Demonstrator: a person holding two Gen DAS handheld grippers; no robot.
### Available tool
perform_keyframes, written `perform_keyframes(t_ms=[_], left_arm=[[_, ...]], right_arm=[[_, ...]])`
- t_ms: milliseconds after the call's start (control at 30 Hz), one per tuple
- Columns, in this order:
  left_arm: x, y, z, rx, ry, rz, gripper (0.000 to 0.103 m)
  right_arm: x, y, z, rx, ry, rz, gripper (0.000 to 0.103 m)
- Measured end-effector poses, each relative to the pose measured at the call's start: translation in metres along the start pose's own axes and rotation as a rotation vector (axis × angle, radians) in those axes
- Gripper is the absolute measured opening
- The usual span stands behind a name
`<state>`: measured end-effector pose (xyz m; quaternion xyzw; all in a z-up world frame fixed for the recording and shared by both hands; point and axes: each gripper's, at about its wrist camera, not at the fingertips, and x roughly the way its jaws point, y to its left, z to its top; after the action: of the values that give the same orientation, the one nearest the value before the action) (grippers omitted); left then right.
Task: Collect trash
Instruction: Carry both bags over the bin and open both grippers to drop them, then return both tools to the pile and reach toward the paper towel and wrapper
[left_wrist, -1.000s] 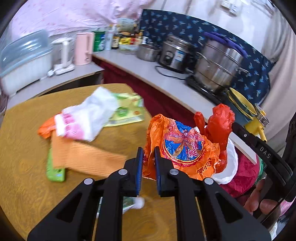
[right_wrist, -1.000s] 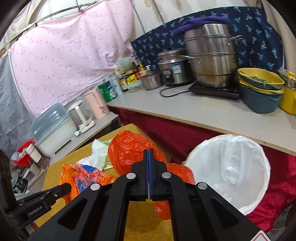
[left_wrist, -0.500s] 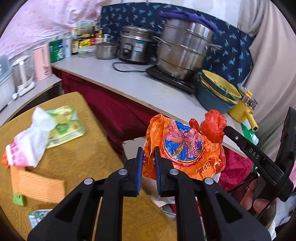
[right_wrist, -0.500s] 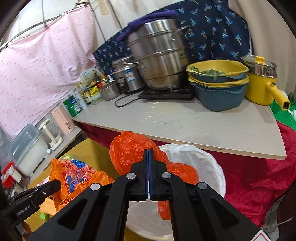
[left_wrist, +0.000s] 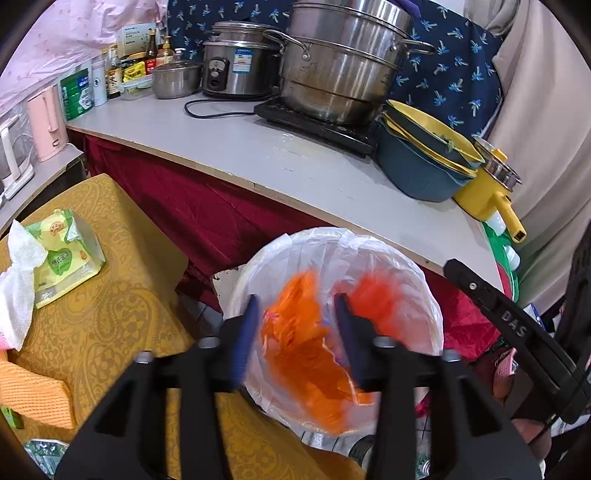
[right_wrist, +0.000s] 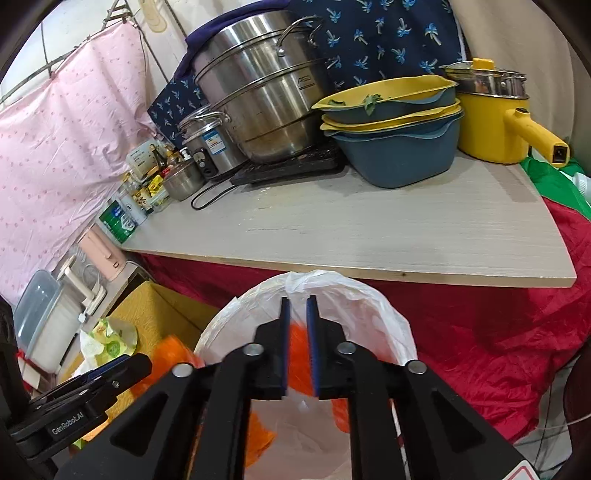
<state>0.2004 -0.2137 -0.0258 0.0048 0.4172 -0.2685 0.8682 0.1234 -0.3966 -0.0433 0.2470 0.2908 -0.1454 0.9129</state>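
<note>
A bin lined with a white bag (left_wrist: 413, 273) stands below both grippers, between the yellow table and the counter; it also shows in the right wrist view (right_wrist: 369, 306). My left gripper (left_wrist: 295, 328) is open above it. An orange printed bag (left_wrist: 306, 365) is blurred below its jaws, inside the bin's mouth. A red-orange bag (left_wrist: 376, 299) lies blurred beside it. My right gripper (right_wrist: 296, 343) is open a little over the bin, with the red-orange bag (right_wrist: 297, 354) seen between its jaws, blurred.
The yellow table (left_wrist: 110, 295) holds a green packet (left_wrist: 62, 254), a white bag (left_wrist: 18, 280) and an orange cloth (left_wrist: 33, 395). The grey counter (left_wrist: 258, 155) behind the bin carries steel pots, stacked basins (left_wrist: 424, 162) and a yellow pot. Red cloth hangs under the counter.
Both grippers have swung from the table to over the bin and opened. The orange printed bag and the red-orange bag have left the jaws and are dropping into the bin.
</note>
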Motion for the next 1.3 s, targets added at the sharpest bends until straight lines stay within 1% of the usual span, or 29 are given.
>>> perform_keyframes(t_ms=[33, 67, 133, 267, 333, 467, 633, 767, 867, 1000, 1133, 1300], left_arm=[[-0.002, 0.001, 0.0, -0.009, -0.008, 0.0, 0.056], [-0.004, 0.001, 0.001, -0.013, -0.012, 0.0, 0.06], [-0.01, 0.001, 0.001, -0.009, -0.028, 0.01, 0.064], [-0.023, 0.004, 0.002, -0.008, -0.05, 0.026, 0.066], [-0.031, 0.008, 0.003, -0.014, -0.063, 0.034, 0.067], [-0.049, 0.014, 0.002, -0.019, -0.092, 0.049, 0.067], [-0.074, 0.028, 0.0, -0.035, -0.128, 0.066, 0.067], [-0.094, 0.044, -0.005, -0.048, -0.156, 0.093, 0.067], [-0.107, 0.058, -0.009, -0.07, -0.166, 0.109, 0.069], [-0.122, 0.078, -0.017, -0.086, -0.177, 0.144, 0.07], [-0.139, 0.104, -0.029, -0.114, -0.191, 0.183, 0.076], [-0.161, 0.138, -0.045, -0.161, -0.193, 0.227, 0.078]], right_arm=[[-0.002, -0.001, 0.001, 0.004, -0.006, -0.002, 0.024], [-0.006, -0.001, 0.001, 0.008, -0.015, -0.004, 0.026], [-0.013, 0.0, 0.002, 0.006, -0.029, -0.009, 0.03], [-0.026, 0.008, 0.004, -0.007, -0.053, -0.004, 0.037], [-0.032, 0.014, 0.004, -0.014, -0.06, 0.003, 0.042], [-0.044, 0.033, 0.003, -0.046, -0.078, 0.013, 0.046], [-0.057, 0.058, -0.001, -0.075, -0.092, 0.038, 0.056], [-0.066, 0.077, -0.005, -0.104, -0.098, 0.054, 0.059], [-0.072, 0.095, -0.01, -0.127, -0.097, 0.071, 0.062], [-0.078, 0.119, -0.019, -0.157, -0.096, 0.094, 0.066], [-0.082, 0.143, -0.03, -0.183, -0.085, 0.123, 0.067], [-0.083, 0.176, -0.048, -0.217, -0.056, 0.168, 0.067]])
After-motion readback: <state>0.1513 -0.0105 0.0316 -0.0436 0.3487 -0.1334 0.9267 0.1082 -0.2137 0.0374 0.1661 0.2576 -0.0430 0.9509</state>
